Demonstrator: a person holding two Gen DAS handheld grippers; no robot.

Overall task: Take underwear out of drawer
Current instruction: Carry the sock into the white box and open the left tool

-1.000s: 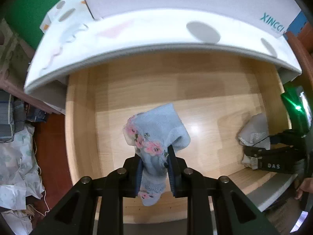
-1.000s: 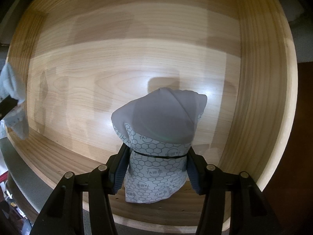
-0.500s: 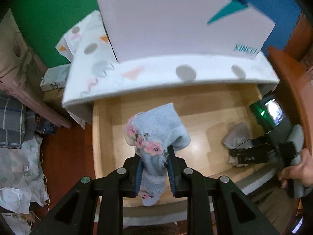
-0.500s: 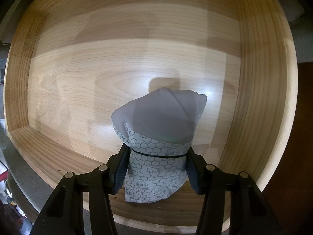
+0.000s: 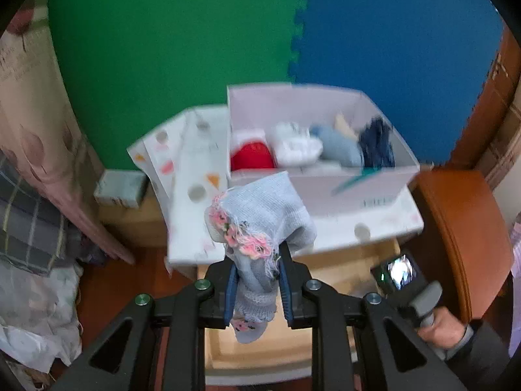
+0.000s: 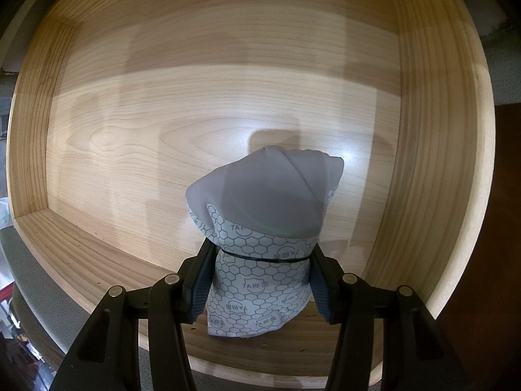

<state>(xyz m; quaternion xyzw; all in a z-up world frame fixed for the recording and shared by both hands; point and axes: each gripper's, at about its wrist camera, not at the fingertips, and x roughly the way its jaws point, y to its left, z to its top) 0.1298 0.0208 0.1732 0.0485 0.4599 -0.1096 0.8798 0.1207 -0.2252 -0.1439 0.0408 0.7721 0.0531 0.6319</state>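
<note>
My left gripper (image 5: 256, 288) is shut on a light blue knitted garment with pink flowers (image 5: 260, 218), held high above the open wooden drawer (image 5: 338, 268). Down inside the drawer (image 6: 228, 97), my right gripper (image 6: 259, 285) is shut on a folded grey piece of underwear with a hexagon-print band (image 6: 263, 218). The underwear's lower edge rests near the drawer's front wall. A hand (image 5: 439, 324) holds the right gripper's handle at the lower right of the left wrist view.
A white box (image 5: 325, 176) with red, white and blue clothes stands on the spotted white top (image 5: 195, 192) of the drawer unit. Green and blue mats cover the wall behind. Piled fabrics (image 5: 32, 228) lie at the left, a brown wooden piece (image 5: 462, 228) at the right.
My left gripper has risen with the blue garment out of the drawer, so the white box and the wall have come into view. The right gripper and its grey underwear have stayed put.
</note>
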